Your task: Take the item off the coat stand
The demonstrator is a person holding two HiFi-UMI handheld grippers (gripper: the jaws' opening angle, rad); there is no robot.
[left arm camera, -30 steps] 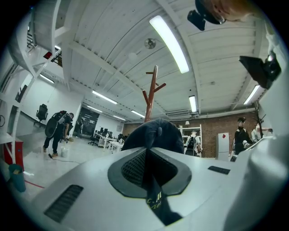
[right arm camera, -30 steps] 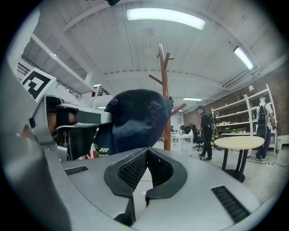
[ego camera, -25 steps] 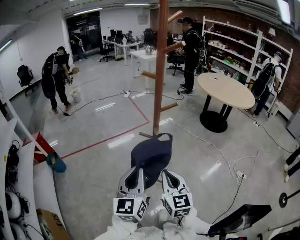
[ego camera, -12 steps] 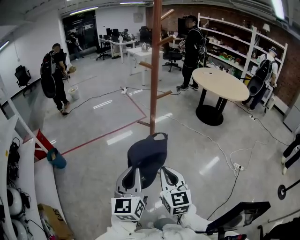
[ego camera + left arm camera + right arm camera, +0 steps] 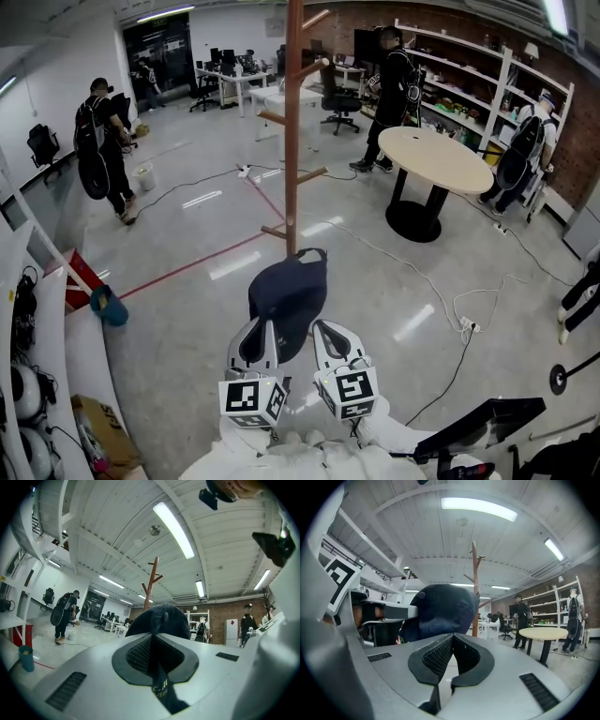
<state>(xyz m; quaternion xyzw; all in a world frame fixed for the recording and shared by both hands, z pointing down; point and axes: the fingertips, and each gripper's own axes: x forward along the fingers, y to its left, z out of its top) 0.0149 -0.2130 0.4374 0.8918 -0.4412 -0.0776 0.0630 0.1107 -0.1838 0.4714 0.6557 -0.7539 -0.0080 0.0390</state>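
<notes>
A dark navy cap (image 5: 289, 298) hangs in the air in front of me, apart from the brown wooden coat stand (image 5: 293, 131), which stands a step beyond it. My left gripper (image 5: 261, 339) is shut on the cap's lower edge. In the left gripper view, dark fabric with print runs down between the pads (image 5: 140, 653) and the cap (image 5: 161, 620) bulges above them. My right gripper (image 5: 330, 342) is beside it, shut with nothing in it. From the right gripper view the cap (image 5: 440, 611) shows up and to the left, clear of the right gripper (image 5: 452, 637).
A round beige table (image 5: 441, 159) stands to the right of the stand. Cables (image 5: 469, 319) trail over the floor on the right. Persons stand at far left (image 5: 98, 141) and near the shelves (image 5: 398, 84). A white rack (image 5: 28, 309) lines my left side.
The cap and both grippers have drawn back from the coat stand. The stand now sits further left and further away in the head view.
</notes>
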